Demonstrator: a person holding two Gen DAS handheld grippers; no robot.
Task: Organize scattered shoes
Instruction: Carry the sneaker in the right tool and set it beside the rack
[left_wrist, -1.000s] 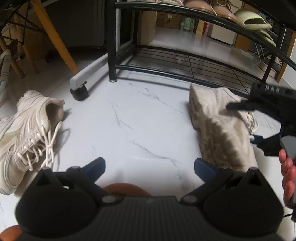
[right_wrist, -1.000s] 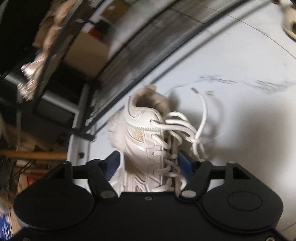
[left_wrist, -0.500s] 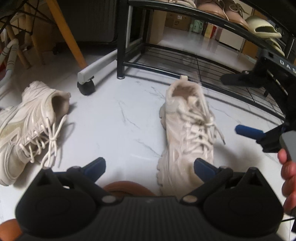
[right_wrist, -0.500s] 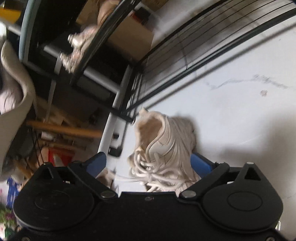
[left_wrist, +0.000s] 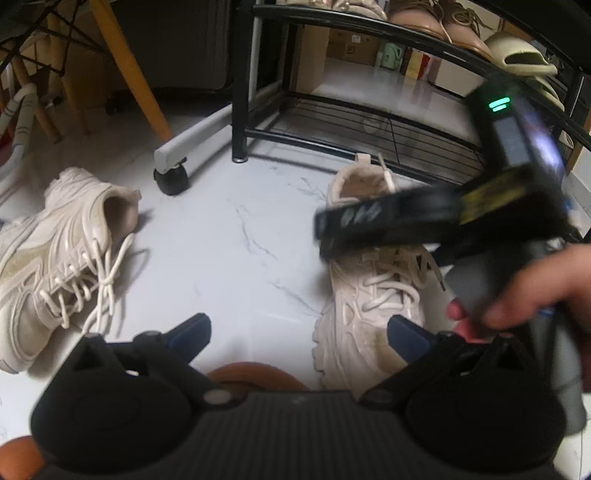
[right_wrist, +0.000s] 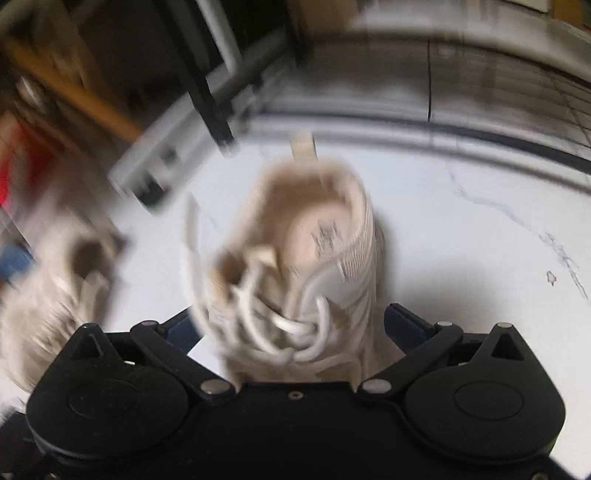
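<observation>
- Right gripper (right_wrist: 293, 332) is showing a matte black body, blue finger pads and silver pivot screws.
- At two o'clock, its housing's green light is glowing.

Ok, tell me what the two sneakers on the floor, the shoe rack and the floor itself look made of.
Sneaker on the left: cream mesh with glossy synthetic overlays, judging by the sheen; woven laces.
Sneaker by the rack: same look, with a soft fabric-lined collar.
Shoe rack: black painted metal tubing with thin wire shelves, probably steel.
Floor: polished white tile with grey veins, marble or marble-look; it reflects light.
</observation>
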